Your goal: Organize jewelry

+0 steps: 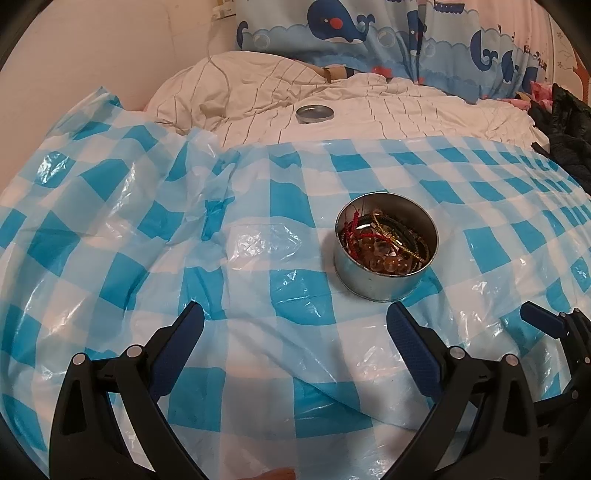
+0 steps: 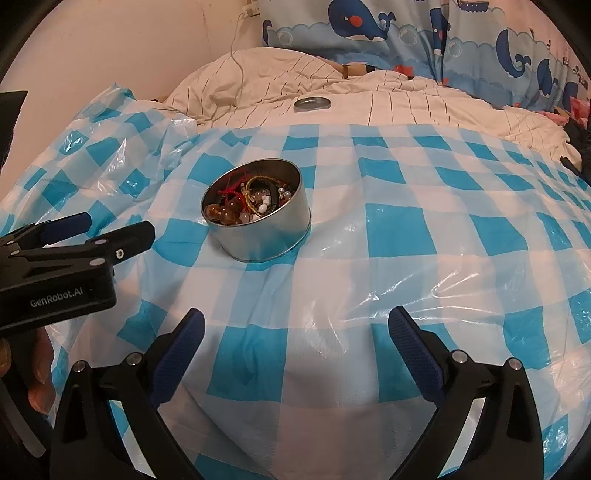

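Observation:
A round metal tin (image 1: pixel 384 284) stands on the blue-and-white checked plastic sheet (image 1: pixel 258 221). It holds tangled jewelry (image 1: pixel 384 240): amber beads, red cord, gold and black bangles. In the right wrist view the tin (image 2: pixel 262 236) sits left of centre with the jewelry (image 2: pixel 251 201) inside. Its lid (image 1: pixel 314 113) lies on the white quilt behind, and shows in the right wrist view too (image 2: pixel 312 103). My left gripper (image 1: pixel 295 317) is open and empty, just short of the tin. My right gripper (image 2: pixel 295 321) is open and empty, to the right of the tin. The left gripper also shows at the left of the right wrist view (image 2: pixel 107 229).
A rumpled white striped quilt (image 1: pixel 369 103) lies behind the sheet. A whale-print pillow (image 1: pixel 351 33) leans at the back. A dark garment (image 1: pixel 565 125) lies at the far right. A white cable (image 1: pixel 218 62) hangs down the wall at the left.

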`<state>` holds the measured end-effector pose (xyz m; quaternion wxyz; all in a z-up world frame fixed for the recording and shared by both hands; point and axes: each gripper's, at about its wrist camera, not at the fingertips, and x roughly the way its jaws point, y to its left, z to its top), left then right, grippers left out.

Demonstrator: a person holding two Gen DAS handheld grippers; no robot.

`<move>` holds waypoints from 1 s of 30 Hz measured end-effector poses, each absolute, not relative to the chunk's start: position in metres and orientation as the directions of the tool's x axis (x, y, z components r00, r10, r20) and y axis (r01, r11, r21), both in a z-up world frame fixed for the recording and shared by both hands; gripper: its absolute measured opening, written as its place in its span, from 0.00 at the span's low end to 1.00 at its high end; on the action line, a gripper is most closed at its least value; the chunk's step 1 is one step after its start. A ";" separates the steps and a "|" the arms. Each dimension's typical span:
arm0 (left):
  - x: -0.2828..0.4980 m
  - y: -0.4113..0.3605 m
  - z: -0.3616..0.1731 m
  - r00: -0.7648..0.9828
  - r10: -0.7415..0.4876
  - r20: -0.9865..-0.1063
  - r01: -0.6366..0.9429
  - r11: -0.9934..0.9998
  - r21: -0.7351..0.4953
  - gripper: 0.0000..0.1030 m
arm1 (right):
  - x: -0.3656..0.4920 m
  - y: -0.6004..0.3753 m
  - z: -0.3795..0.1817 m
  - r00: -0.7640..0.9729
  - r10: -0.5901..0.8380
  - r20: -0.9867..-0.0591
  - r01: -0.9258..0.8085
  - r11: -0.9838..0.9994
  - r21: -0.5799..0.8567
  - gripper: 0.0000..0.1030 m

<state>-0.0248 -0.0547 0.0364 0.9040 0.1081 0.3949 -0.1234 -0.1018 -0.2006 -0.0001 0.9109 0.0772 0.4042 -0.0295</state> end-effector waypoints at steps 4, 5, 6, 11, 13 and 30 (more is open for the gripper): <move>-0.025 -0.054 0.037 0.658 -0.138 -0.741 0.308 0.946 0.098 0.92 | -0.102 -0.201 0.000 0.672 0.009 -0.741 0.117 0.986 0.117 0.93; -0.025 -0.055 0.037 0.658 -0.138 -0.741 0.308 0.946 0.098 0.92 | -0.102 -0.200 0.000 0.672 0.009 -0.741 0.117 0.986 0.117 0.93; -0.025 -0.054 0.036 0.657 -0.138 -0.741 0.310 0.946 0.099 0.92 | -0.102 -0.200 0.000 0.672 0.008 -0.741 0.117 0.986 0.117 0.93; -0.025 -0.055 0.036 0.656 -0.135 -0.743 0.313 0.944 0.104 0.92 | -0.102 -0.200 0.000 0.671 0.008 -0.741 0.117 0.986 0.116 0.93; -0.025 -0.055 0.035 0.655 -0.135 -0.743 0.313 0.944 0.105 0.92 | -0.102 -0.201 0.000 0.671 0.008 -0.741 0.116 0.986 0.116 0.93; -0.026 -0.055 0.035 0.656 -0.132 -0.744 0.315 0.943 0.110 0.92 | -0.101 -0.199 0.000 0.670 0.007 -0.742 0.116 0.987 0.115 0.93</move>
